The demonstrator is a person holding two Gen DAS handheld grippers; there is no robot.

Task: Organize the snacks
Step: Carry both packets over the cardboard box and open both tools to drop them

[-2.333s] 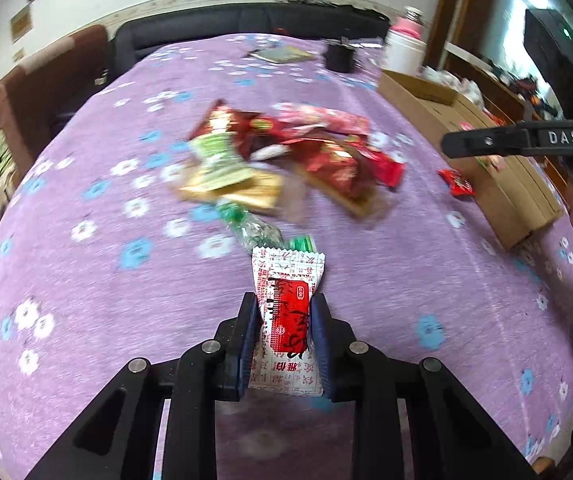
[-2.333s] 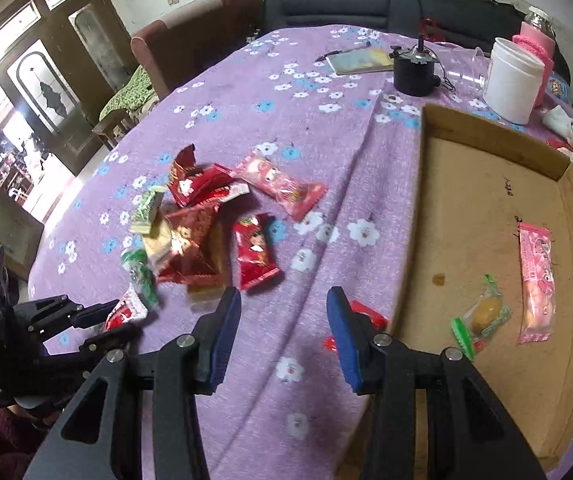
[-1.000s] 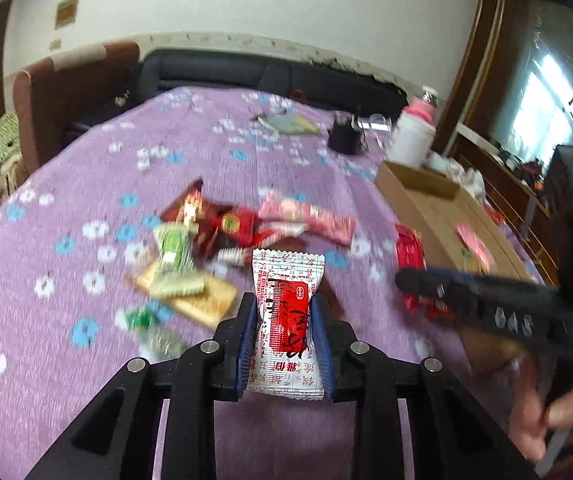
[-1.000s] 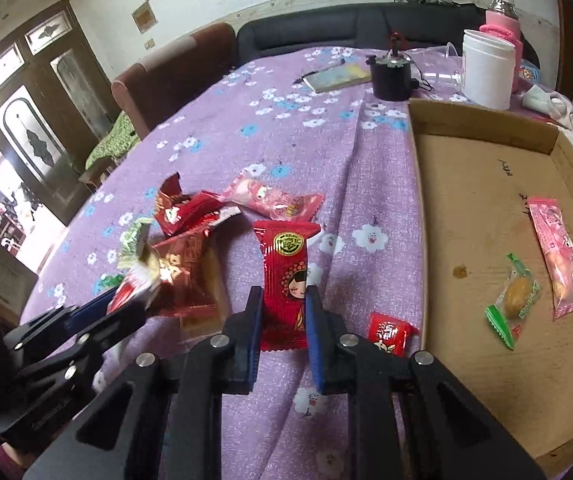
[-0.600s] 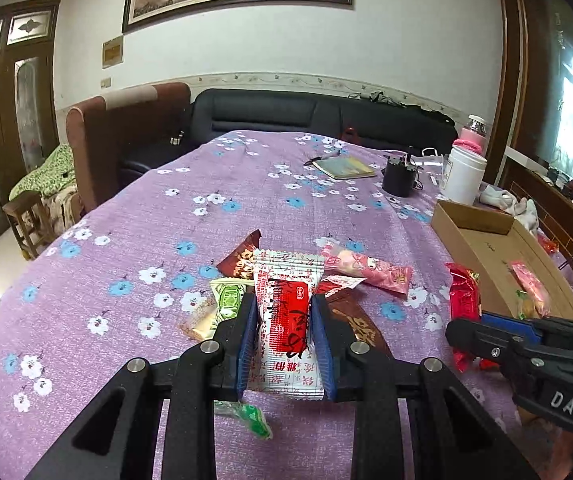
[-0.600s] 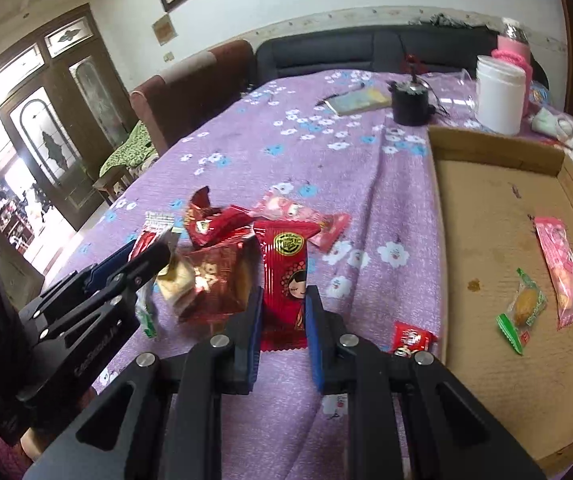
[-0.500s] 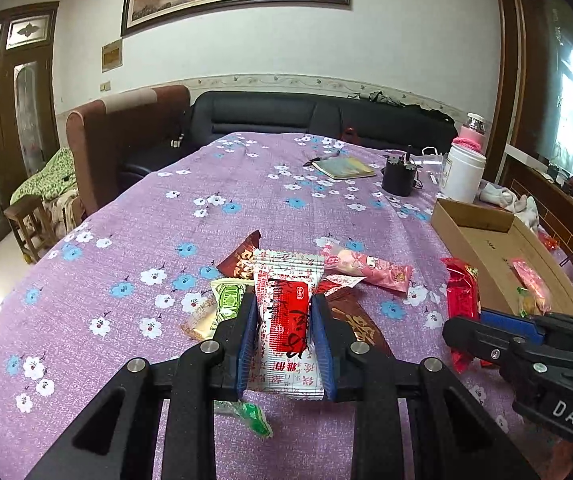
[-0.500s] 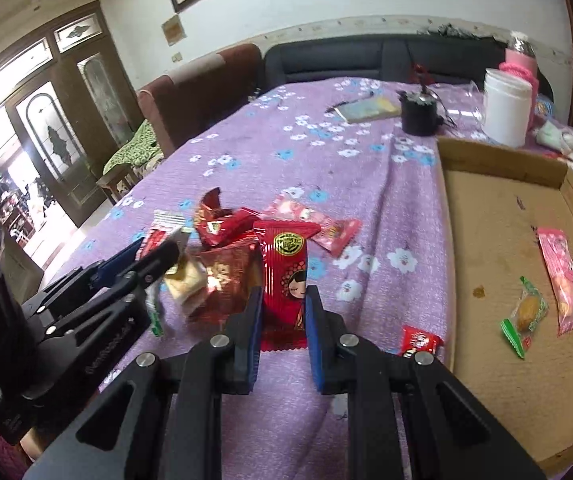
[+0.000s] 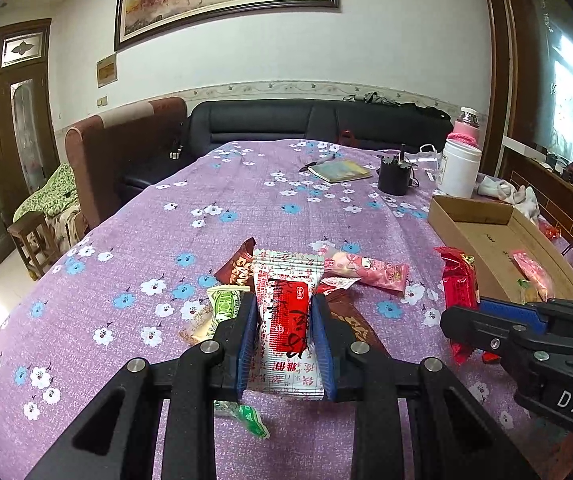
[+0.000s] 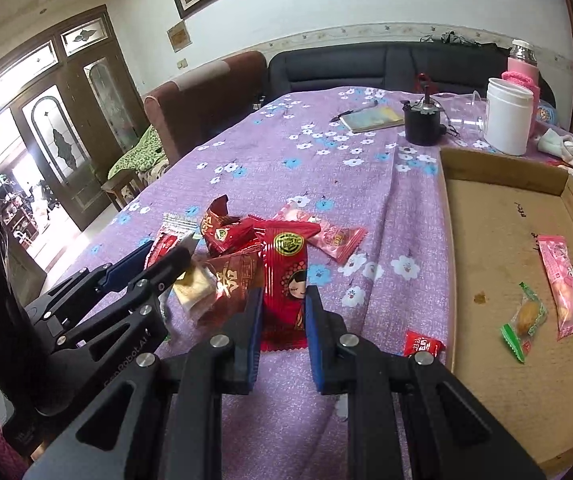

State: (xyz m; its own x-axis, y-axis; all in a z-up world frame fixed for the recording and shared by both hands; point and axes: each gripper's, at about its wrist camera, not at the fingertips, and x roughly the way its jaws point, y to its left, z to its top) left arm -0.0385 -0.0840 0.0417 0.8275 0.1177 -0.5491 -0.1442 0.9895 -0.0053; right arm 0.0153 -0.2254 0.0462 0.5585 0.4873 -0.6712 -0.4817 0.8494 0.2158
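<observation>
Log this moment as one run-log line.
left gripper: shut on white packet | right gripper: shut on red packet | both raised above table | box: holds two snacks

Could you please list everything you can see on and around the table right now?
White-and-red packet: 1, held between the left fingers.
Red packet with cartoon face: 1, held between the right fingers.
Loose snacks: several, red, pink, green, gold, piled on the tablecloth.
Small red packet: 1, beside the box wall.
Cardboard box: 1, brown, right side of the table.
Pink packet: 1, inside the box.
Green-wrapped snack: 1, inside the box.
Tablecloth: 1, purple with flowers.
White jar: 1, far right.
Black container: 1, far side.
Notebook: 1, far side.
Left gripper: shut.
Right gripper: shut.
</observation>
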